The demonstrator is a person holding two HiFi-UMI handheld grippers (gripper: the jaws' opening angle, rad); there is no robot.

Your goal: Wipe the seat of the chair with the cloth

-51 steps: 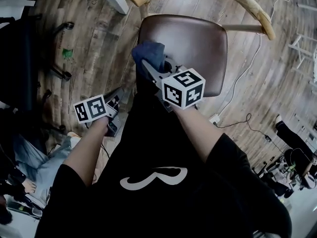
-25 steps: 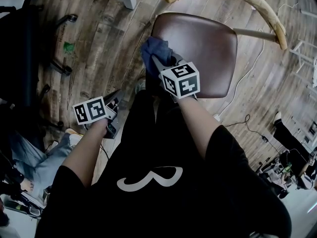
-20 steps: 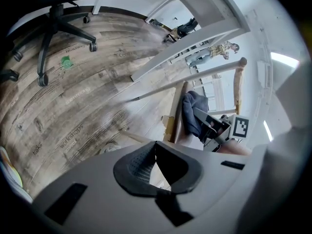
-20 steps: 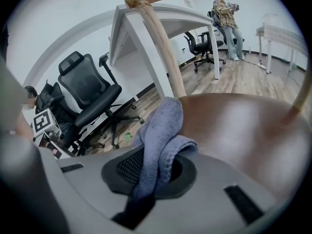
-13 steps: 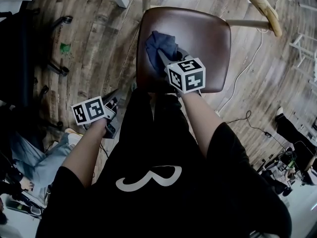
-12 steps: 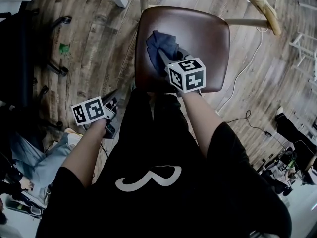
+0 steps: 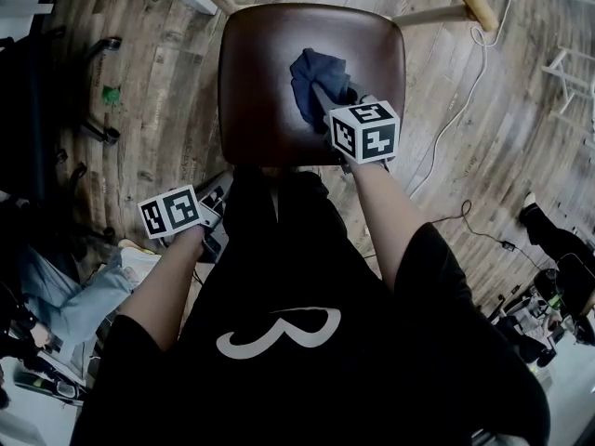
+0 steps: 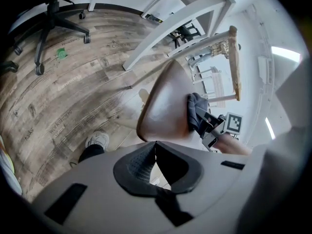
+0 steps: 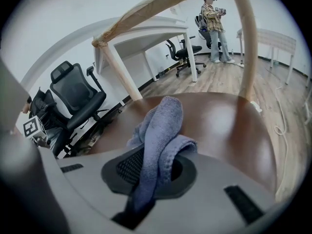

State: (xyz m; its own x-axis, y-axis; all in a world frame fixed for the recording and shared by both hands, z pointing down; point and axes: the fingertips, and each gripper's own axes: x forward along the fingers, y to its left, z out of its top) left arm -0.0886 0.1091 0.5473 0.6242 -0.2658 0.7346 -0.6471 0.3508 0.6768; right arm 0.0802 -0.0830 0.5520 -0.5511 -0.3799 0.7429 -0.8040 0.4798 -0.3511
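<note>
Only one word can be read: "workshops", in faint dark print on a plank of the wooden floor (image 8: pixel 61 126), in the left gripper view. Print on nearby planks is too faint to read. The black shirt (image 7: pixel 279 370) bears a white curled emblem, not clearly a letter. The cube (image 7: pixel 169 212) on the left tool (image 7: pixel 214 196) and the cube (image 7: pixel 364 130) on the right tool (image 7: pixel 325 100) show only black-and-white square codes.

seat (image 7: pixel 265 91): brown, glossy | on seat: blue cloth (image 7: pixel 314 74), bunched | floor (image 7: pixel 177 110): wood planks, green scrap (image 7: pixel 110 94)

The cloth (image 7: pixel 319 74) lies on the seat (image 7: pixel 258 82), right of its middle; the left gripper (image 7: pixel 214 196) hangs off the seat's near-left corner.
</note>
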